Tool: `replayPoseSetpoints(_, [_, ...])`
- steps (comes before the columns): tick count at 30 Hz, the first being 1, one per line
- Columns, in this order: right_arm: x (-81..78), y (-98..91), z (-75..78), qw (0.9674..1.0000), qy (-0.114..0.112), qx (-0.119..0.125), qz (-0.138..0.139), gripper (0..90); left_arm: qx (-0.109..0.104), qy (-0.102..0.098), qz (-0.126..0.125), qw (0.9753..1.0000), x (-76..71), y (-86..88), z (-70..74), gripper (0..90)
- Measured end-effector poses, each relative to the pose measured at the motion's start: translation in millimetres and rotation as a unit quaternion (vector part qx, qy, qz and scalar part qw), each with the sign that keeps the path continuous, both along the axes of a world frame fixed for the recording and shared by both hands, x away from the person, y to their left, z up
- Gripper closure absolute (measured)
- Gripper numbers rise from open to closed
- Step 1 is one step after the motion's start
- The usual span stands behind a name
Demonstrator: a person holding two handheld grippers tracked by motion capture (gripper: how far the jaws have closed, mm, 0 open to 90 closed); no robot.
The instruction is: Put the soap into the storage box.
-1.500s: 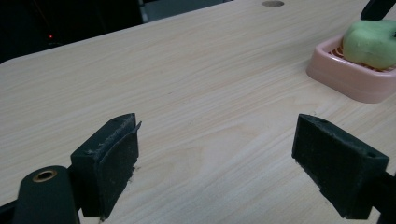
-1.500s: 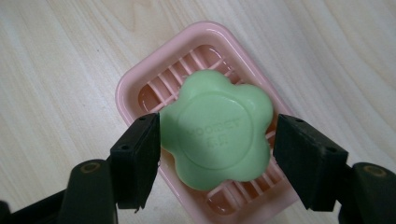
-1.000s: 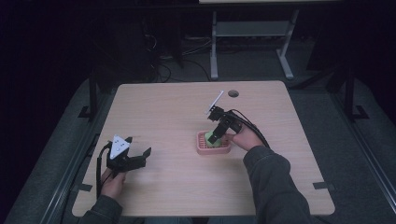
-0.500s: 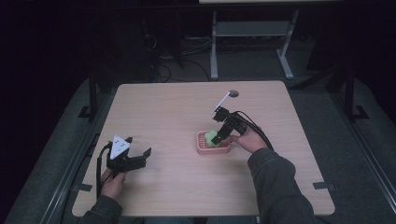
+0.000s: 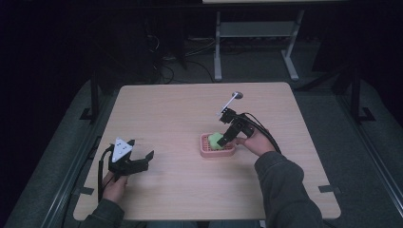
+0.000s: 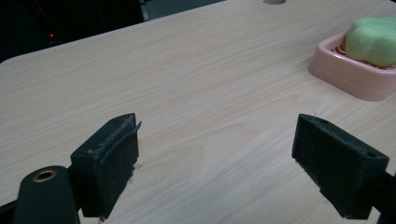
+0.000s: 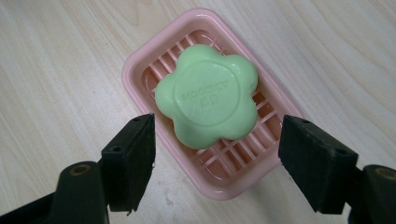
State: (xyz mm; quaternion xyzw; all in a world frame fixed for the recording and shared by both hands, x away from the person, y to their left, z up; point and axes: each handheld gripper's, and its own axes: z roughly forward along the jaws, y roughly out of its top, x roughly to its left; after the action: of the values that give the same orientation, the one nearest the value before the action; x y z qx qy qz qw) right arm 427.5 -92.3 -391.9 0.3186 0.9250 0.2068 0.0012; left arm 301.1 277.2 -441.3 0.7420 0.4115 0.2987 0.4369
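Green flower soap [image 7: 207, 95] in pink dish [image 7: 140, 70], mid-tabletop: I hold right gripper [image 7: 215, 161] fingers parted, just opened, straddling its near end; left gripper [image 5: 127, 159] wide, far off.

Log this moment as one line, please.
soap: in dish | right tongs: open, just widened, above soap | left tongs: open, empty

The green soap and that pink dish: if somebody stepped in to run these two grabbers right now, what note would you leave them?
Right gripper: above the pink dish, jaws apart on either side of the green flower-shaped soap, not pressing it; they have just been opening.
Left gripper: open, nothing between its jaws, low over the table near its left edge.
Things: the soap lies in the dish, right of the table's middle.
Done: the soap looks placed in the dish.
Left: probably only drawing the right gripper clear.
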Motion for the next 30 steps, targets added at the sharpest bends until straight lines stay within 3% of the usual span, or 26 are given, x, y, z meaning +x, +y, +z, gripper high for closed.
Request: replayPoseSetpoints(30, [-8.7,-22.3,3.6,0.9999,0.0,0.002,-0.014,26.6,0.002,0.002,-0.001,1.0,-0.2,-0.2,0.1,14.4])
